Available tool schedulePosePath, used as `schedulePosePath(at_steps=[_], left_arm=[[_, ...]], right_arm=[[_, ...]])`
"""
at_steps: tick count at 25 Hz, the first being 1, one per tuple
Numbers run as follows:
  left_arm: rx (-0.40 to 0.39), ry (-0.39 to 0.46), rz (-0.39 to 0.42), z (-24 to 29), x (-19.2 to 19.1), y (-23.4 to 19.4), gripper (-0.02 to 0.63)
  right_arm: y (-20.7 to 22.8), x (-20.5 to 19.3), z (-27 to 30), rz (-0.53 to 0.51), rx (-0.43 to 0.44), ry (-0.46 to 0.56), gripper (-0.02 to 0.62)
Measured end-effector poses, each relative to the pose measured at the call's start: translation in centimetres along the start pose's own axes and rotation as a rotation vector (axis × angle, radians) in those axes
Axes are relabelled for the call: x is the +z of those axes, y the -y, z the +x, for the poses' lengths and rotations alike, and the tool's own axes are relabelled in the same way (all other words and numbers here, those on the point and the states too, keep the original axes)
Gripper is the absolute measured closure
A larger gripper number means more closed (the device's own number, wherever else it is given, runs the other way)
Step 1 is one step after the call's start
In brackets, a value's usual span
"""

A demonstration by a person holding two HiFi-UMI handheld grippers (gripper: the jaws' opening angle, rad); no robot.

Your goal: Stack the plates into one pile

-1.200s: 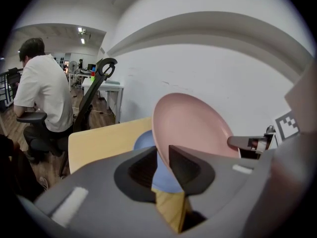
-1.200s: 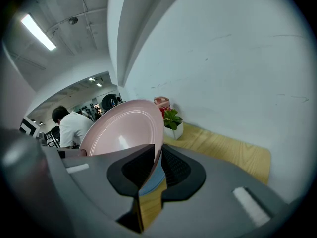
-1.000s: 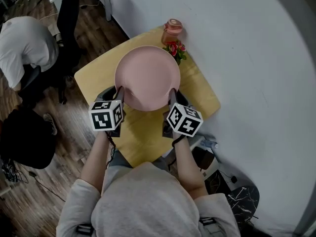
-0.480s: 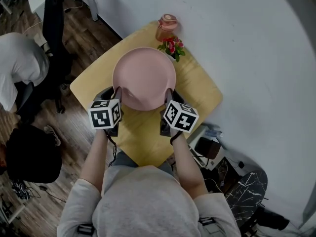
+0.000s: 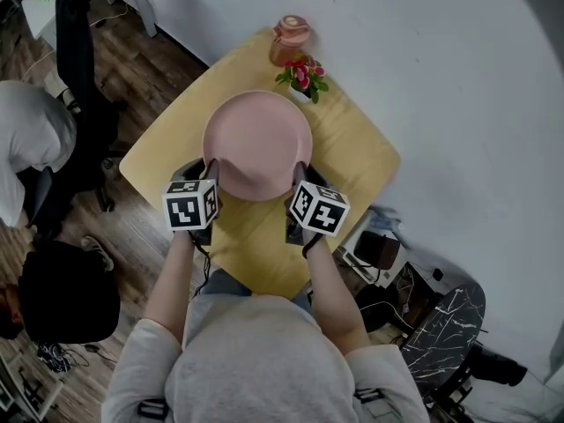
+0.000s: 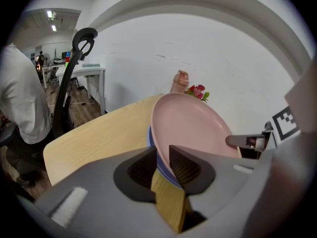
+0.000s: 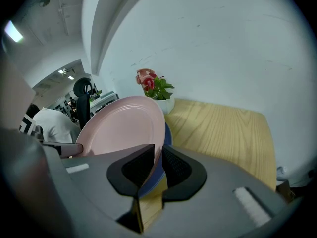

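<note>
Plates lower toward the tabletop (image 5: 352, 157) than a second ago.
Left tongs (image 5: 211, 166) and right tongs (image 5: 301, 169) each pinch the rim of the pink plate (image 5: 257, 144) atop the blue plate (image 6: 149, 134).

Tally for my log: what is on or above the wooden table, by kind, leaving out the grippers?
Plates: 2, the pink plate lying on the blue plate
Jars: 1, the jar at the table's far corner
Flower pots: 1, the flower pot beside it
Total: 4
</note>
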State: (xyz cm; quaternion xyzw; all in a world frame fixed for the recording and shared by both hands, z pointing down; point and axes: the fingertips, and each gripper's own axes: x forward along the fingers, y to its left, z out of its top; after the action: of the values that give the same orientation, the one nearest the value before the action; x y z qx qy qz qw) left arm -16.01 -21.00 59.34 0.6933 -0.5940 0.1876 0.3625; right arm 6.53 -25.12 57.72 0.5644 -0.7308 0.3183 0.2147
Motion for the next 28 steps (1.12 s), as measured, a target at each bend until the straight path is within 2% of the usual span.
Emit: schedulePosePath(at_steps=[13,28], left_arm=[[-0.033,-0.037,0.053,1.7,-0.6,-0.5,0.454],[-0.076,0.02,0.085,2.0,0.0,-0.6,0.439]], right_arm=[[0.2,-0.7,0.9,-0.052,-0.078,-0.021,0.548],[-0.1,-0.9,1.1,-0.163,-0.143,-0.045,0.534]])
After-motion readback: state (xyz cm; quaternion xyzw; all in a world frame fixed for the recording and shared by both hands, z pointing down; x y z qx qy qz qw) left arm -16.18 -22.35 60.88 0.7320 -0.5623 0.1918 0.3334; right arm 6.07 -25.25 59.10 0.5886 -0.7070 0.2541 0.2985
